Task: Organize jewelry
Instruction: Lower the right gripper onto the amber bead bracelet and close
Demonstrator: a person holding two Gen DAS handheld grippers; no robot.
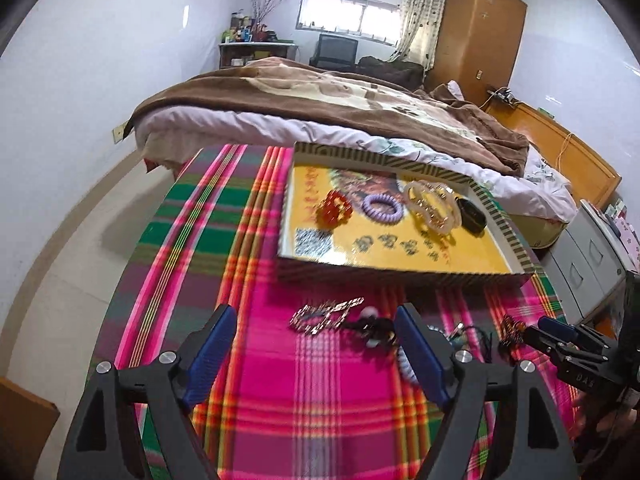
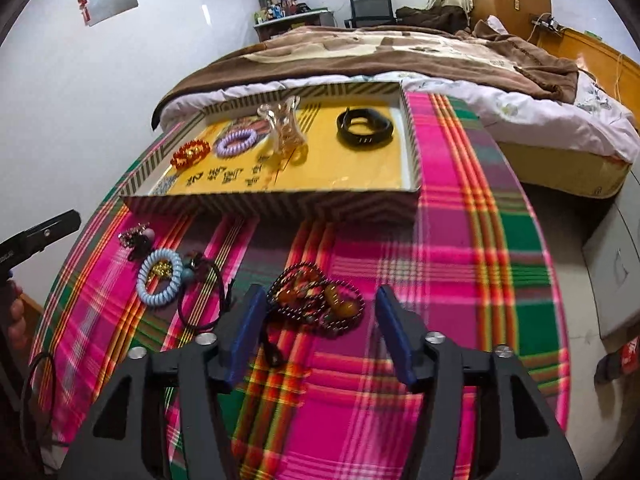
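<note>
A shallow striped box with a yellow floor (image 1: 404, 258) (image 2: 280, 202) lies on the plaid cloth. It holds a red bead bracelet (image 1: 334, 208) (image 2: 191, 153), a purple coil hair tie (image 1: 383, 208) (image 2: 236, 142), a clear hair claw (image 1: 430, 204) (image 2: 285, 128) and a black band (image 1: 472, 216) (image 2: 364, 128). On the cloth lie a sparkly hair clip (image 1: 326, 314) (image 2: 134, 236), a blue coil tie (image 2: 162, 278) and a dark bead bracelet with amber stones (image 2: 318, 304). My left gripper (image 1: 316, 356) is open above the clip. My right gripper (image 2: 320, 334) (image 1: 536, 330) is open around the dark bracelet.
A black elastic loop (image 2: 200, 304) lies beside the blue tie. A bed with a brown blanket (image 1: 320, 96) stands behind the table. Grey drawers (image 1: 588, 260) stand at the right, a wooden wardrobe (image 1: 476, 36) at the back.
</note>
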